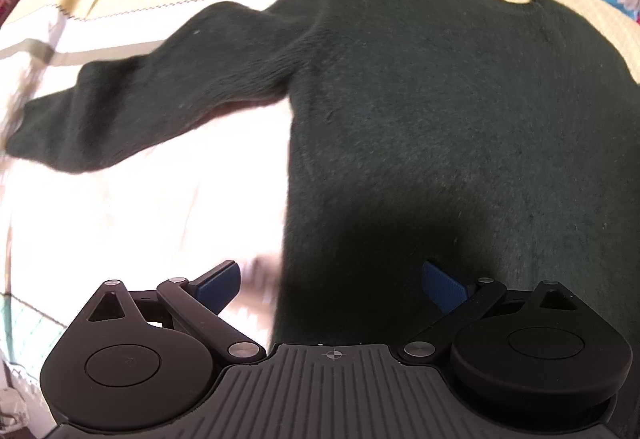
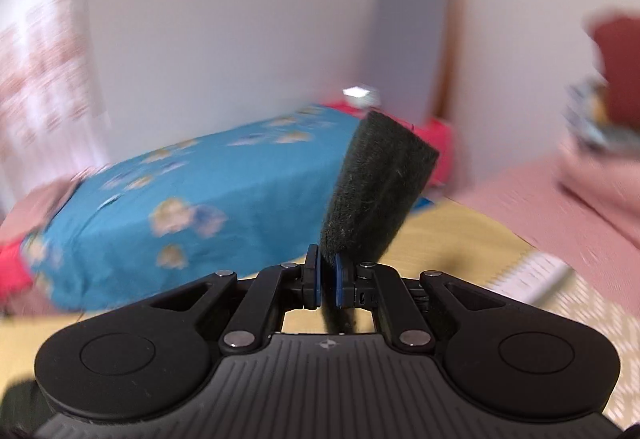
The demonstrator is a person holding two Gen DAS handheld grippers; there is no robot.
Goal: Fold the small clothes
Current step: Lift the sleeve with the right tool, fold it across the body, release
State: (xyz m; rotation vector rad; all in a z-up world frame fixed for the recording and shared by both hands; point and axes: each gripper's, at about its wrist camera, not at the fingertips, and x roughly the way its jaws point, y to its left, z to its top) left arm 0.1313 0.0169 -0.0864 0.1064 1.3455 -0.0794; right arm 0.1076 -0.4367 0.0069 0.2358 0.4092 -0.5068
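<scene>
The left wrist view looks down on a dark green sweater (image 1: pixel 420 111) spread flat on a bed (image 1: pixel 168 207) covered in white and pale yellow bedding, its neckline toward the far right and one sleeve (image 1: pixel 132 107) stretched out to the left. The left tool (image 1: pixel 332 281) hovers over the sweater's near left edge with its blue pads (image 1: pixel 218 285) spread wide apart, one over the white sheet and the other over the dark knit, gripping nothing. This view does not show the other sleeve. The right wrist view supplies it: the right tool (image 2: pixel 328 275) is closed on a sleeve cuff (image 2: pixel 376 191) of the same dark knit, which stands up tilted to the right between the narrow-set pads. That view, heavily blurred, faces across the room rather than down, showing a blue flowered cover (image 2: pixel 192 207) at the far left, a pale wall (image 2: pixel 240 19) behind, and pink fabric (image 2: pixel 560 199) to the right, while the sweater's body stays outside it.
</scene>
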